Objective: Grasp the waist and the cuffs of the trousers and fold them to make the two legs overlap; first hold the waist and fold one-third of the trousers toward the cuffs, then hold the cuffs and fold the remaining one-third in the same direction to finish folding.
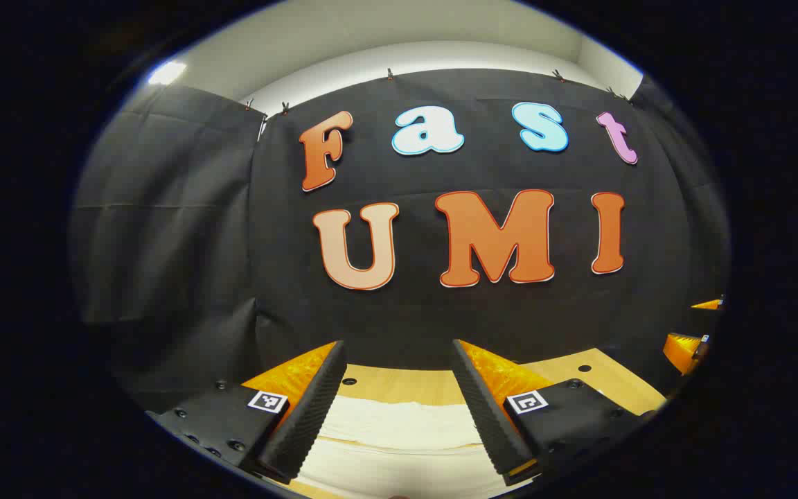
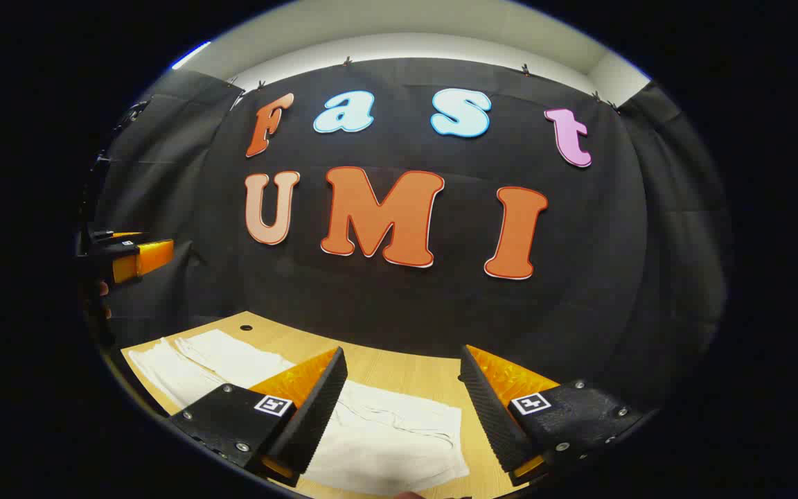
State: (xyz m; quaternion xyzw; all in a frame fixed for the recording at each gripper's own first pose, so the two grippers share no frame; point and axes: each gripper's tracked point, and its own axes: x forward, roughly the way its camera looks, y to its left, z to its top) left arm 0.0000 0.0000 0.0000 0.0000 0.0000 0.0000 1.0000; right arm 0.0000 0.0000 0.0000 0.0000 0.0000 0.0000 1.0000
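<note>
White trousers lie flat on my wooden table, at 6 o'clock under both tools. Left gripper spread wide, right gripper too, both holding nothing.

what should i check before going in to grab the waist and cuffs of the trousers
1. Left tongs open, nothing between the fingers: ok.
2. Right tongs open, nothing held: ok.
3. White trousers lying flat on the wooden table: ok.
4. Both tongs above the cloth, not touching it: ok.
5. Which end is the waist and which the cuffs: cannot tell.
6. Legs already overlapped: cannot tell.
</note>
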